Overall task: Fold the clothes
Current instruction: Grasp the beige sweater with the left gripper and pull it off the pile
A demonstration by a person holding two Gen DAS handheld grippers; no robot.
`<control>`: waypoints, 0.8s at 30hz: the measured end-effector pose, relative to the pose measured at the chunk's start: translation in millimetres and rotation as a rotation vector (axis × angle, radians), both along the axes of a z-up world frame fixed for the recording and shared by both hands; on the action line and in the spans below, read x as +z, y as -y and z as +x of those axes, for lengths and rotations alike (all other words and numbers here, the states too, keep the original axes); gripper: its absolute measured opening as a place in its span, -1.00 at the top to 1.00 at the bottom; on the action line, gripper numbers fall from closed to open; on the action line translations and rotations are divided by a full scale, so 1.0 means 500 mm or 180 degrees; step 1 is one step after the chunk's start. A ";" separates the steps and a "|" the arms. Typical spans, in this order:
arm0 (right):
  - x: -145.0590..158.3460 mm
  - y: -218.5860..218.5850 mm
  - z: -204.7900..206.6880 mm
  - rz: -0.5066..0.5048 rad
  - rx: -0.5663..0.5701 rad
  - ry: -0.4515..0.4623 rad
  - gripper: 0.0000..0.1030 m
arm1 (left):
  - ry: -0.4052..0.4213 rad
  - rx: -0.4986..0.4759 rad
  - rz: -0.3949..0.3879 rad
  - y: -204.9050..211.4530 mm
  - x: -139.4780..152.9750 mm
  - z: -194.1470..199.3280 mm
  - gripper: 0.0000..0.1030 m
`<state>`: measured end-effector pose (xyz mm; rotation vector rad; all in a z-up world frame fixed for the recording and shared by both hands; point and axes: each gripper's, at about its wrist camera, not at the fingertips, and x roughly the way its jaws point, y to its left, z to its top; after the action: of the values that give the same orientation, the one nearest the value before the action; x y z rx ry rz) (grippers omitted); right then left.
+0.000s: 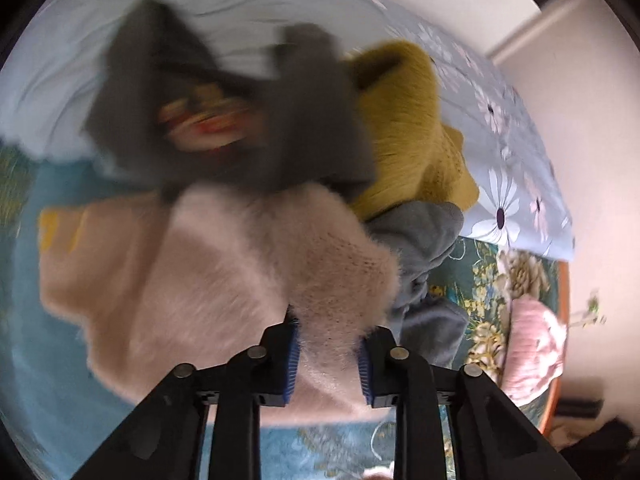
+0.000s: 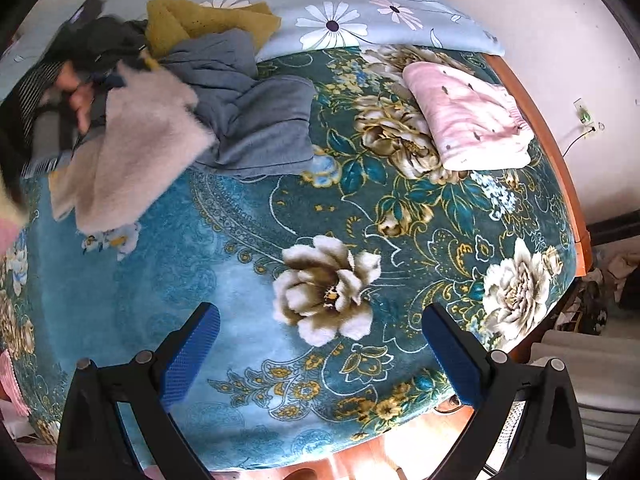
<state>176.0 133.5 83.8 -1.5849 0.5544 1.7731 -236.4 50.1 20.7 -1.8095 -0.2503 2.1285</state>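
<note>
Fuzzy pink sweater (image 1: 248, 280) is clamped in left gripper (image 1: 328, 354), lifted off bed (image 2: 248, 280) pile. Right gripper (image 2: 320, 344) is held apart, empty. Risk judged: dark grey garment (image 1: 240, 120) dragged along, snagged.

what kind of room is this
Most likely a bedroom: a bed under a teal floral blanket, a daisy-print pillow at its head, and a folded pink garment beside a heap of unfolded clothes.

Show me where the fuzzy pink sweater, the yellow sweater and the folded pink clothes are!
fuzzy pink sweater (image 1: 248, 264): left wrist view, middle of its fluffy front.
yellow sweater (image 1: 404, 128): left wrist view, its ribbed body.
folded pink clothes (image 2: 468, 116): right wrist view, the top face.
</note>
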 end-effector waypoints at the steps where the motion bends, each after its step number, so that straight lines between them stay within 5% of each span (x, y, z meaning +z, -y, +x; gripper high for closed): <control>1: 0.005 0.002 -0.001 -0.0006 0.0019 -0.0047 -0.96 | 0.0035 0.0101 0.0061 0.048 0.003 0.024 0.56; 5: 0.013 0.008 -0.012 -0.0060 0.0137 -0.0228 -0.96 | 0.0153 0.0424 0.0116 0.236 0.010 0.117 0.61; 11: -0.002 0.021 -0.047 -0.0306 0.0282 -0.0541 -0.96 | -0.0006 0.0456 -0.0293 0.458 0.067 0.271 0.62; 18: -0.011 0.042 -0.127 -0.0732 0.0824 -0.0930 -0.96 | -0.0263 0.0598 -0.0653 0.515 0.171 0.439 0.62; 24: -0.035 0.042 -0.185 -0.1246 0.1041 -0.1172 -0.96 | -0.0432 0.0646 -0.1056 0.447 0.222 0.599 0.62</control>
<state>83.5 112.5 66.4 -1.6843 0.9024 2.3400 62.9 -173.6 131.5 -1.8685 -0.0496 2.5504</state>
